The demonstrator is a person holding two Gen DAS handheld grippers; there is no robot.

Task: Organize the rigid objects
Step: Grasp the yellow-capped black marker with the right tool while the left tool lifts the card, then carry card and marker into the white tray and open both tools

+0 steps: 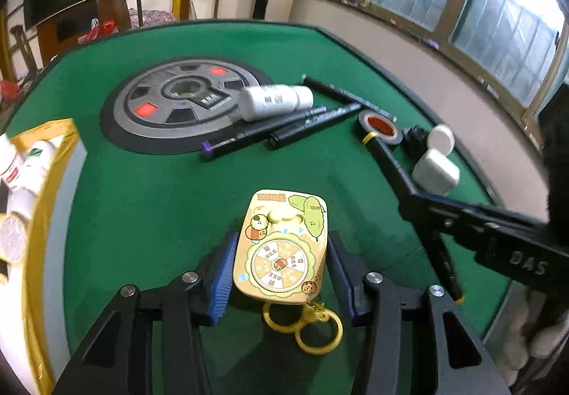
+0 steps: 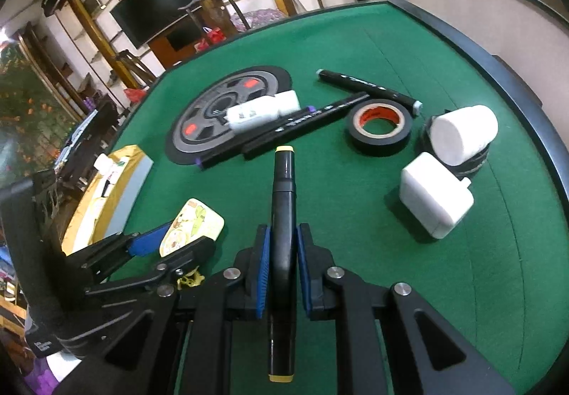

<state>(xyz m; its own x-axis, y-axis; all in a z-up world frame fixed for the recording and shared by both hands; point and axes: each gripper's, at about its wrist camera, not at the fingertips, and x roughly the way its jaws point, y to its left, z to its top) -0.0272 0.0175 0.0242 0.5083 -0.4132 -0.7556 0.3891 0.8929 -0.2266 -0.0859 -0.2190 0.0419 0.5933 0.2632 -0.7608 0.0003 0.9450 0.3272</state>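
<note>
In my left wrist view, the left gripper holds a yellow cartoon case between its 2 blue pads; the pads press on both long sides, and the case hangs just above the green table. 2 yellow rings dangle from its near end. This view also shows the yellow bin at the left edge with white bottles inside, which the other camera sees only small and partly.

In my right wrist view, the right gripper pinches a black marker with yellow ends in the middle of its body, so that the marker points forward along the fingers. The same marker appears in the left view as a dark stick at the right.

The right view gives the clearer look at the things lying on the felt: a black tape roll, a white charger and a white round container that rests on a dark object. Near the grey disc lie a white bottle and 2 black markers side by side, and another marker lies behind the tape.
</note>
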